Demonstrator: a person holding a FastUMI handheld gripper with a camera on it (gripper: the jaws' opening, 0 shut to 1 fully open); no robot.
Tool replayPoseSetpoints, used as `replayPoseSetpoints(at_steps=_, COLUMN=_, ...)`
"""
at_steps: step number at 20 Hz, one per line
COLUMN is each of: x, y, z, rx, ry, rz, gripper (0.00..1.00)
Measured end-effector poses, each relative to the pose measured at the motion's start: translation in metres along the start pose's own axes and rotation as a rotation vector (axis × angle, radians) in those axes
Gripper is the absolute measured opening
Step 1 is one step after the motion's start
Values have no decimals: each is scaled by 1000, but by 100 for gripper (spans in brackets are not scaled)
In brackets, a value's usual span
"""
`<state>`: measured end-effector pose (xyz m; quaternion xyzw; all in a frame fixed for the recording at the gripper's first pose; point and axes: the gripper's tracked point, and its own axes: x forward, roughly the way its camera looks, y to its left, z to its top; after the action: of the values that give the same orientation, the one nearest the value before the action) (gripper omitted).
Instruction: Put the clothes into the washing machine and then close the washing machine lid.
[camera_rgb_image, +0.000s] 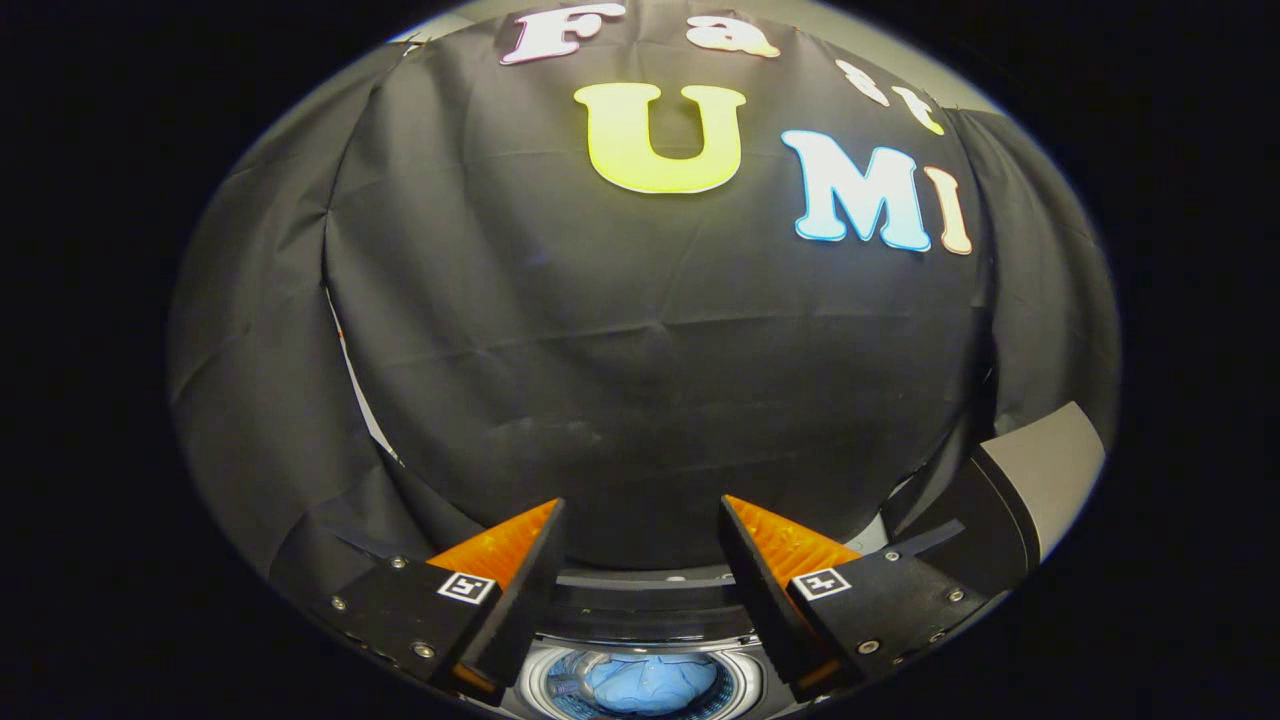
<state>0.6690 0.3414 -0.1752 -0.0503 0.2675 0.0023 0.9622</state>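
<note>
The hand-held gripper (640, 515) sits low in the frame with its fingers (530, 580) spread apart and nothing between them. Below and between them, at the bottom centre, the washing machine (640, 615) stands open, its round drum holding blue clothes (650, 682). At the lower right its raised lid (1040, 480) tilts upward.
</note>
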Motion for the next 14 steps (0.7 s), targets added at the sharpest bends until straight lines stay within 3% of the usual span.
replayPoseSetpoints(at_steps=14, x=-44, y=5, z=-26, rx=-6, ry=-87, rz=1, gripper=93)
